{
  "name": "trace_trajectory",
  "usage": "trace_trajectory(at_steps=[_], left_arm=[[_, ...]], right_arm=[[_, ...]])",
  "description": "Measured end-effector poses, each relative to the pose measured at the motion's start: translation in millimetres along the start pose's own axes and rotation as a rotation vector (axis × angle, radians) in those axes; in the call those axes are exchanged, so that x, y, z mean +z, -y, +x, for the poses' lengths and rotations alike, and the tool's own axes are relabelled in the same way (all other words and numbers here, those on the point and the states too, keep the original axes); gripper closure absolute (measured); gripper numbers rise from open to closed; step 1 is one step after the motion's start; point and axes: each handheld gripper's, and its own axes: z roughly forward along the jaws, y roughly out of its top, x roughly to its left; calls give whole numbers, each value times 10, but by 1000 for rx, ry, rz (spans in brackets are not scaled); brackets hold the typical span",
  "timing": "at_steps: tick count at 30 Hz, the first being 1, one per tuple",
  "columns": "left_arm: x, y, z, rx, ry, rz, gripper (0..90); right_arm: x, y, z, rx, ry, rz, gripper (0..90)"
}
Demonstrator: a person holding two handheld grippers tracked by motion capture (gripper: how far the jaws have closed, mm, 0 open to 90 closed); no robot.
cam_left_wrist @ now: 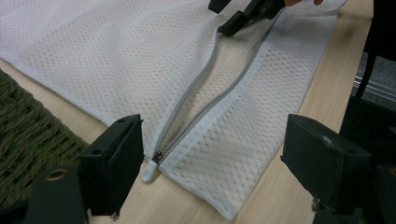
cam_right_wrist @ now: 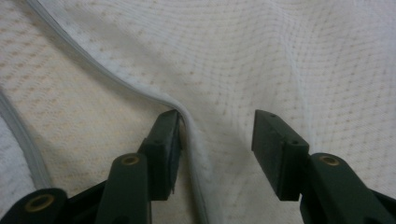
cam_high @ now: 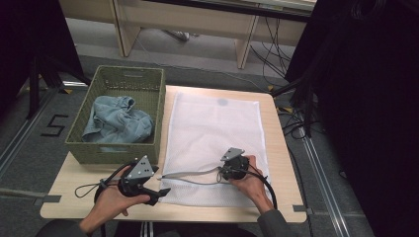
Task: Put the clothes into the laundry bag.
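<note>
A white mesh laundry bag (cam_high: 212, 123) lies flat on the wooden table (cam_high: 89, 173), and its grey zipper (cam_high: 190, 177) is parted along the near edge. My left gripper (cam_high: 160, 192) hovers open at the bag's near left corner. In the left gripper view its jaws (cam_left_wrist: 212, 140) stand wide apart around the white zipper pull (cam_left_wrist: 150, 172). My right gripper (cam_high: 221, 174) rests on the bag at the zipper's other end. In the right gripper view it is open (cam_right_wrist: 217, 135), with the upper zipper edge (cam_right_wrist: 93, 70) and a fold of mesh (cam_right_wrist: 280, 56) running between its jaws.
A green woven basket (cam_high: 79, 150) stands at the table's left and holds a crumpled blue-grey garment (cam_high: 116, 121). Its wall (cam_left_wrist: 23, 135) is close beside the left jaw. Bare table (cam_left_wrist: 322, 93) shows right of the bag. Cables and stands crowd the floor at the right.
</note>
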Motion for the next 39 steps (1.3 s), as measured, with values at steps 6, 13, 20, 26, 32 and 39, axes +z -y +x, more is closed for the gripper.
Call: trace_trajectory(at_steps=[6,13,20,26,32,39], left_arm=[[-4,0,17,21,3,4,197],[4,-2,-2,3,-5,-4,197],[-10,-10,10,28,-3,5,198],[-27,-14,16,27,-7,-1,199],[-42,-8,17,24,-7,-9,200],[-42,-8,10,14,-14,-22,201]], right_arm=[[52,-62,-1,34,-7,-17,557],[123,-95,-36,71,-23,-62,585],[196,-135,-56,138,-95,-77,763],[125,-164,-80,75,-13,-66,872],[-73,-209,-115,54,22,-73,881],[-272,-163,-80,18,15,-89,885]])
